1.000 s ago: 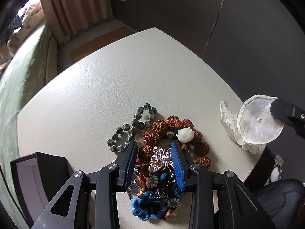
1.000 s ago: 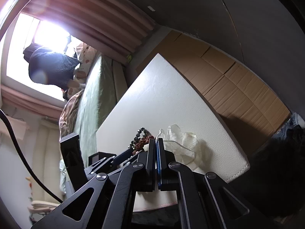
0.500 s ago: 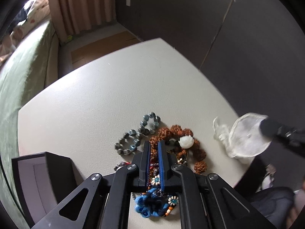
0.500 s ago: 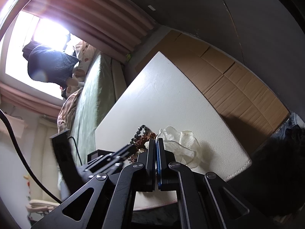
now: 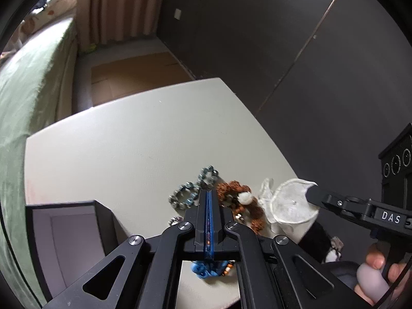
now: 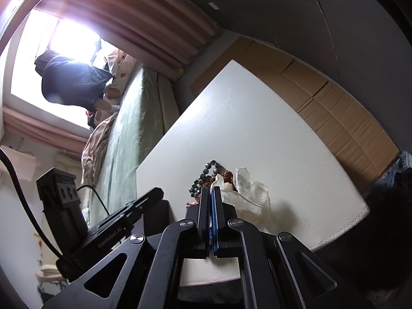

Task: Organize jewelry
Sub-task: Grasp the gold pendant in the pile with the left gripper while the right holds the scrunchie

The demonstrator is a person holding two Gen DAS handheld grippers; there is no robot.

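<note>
My left gripper [image 5: 208, 193] is shut on a blue beaded piece [image 5: 208, 273] that hangs under the jaws, lifted above the white table [image 5: 128, 149]. On the table lie a grey bead bracelet [image 5: 191, 190] and a brown seed bracelet [image 5: 237, 193] with a white flower bead. My right gripper [image 6: 211, 189] is shut on a sheer white pouch [image 6: 244, 193], which also shows in the left wrist view [image 5: 291, 206], held beside the pile at the table's right edge. An open black jewelry box [image 5: 69, 231] stands at the left.
A green sofa [image 5: 25, 103] runs along the table's left side. Cardboard sheets [image 6: 334, 103] lie on the floor beyond the far edge. Dark wall panels [image 5: 283, 51] stand at the back right. The table's near right edge [image 6: 347, 219] is close to the pouch.
My left gripper closed on the blue beaded piece and lifted it off the pile. The right gripper kept hold of the pouch and drew closer to the pile.
</note>
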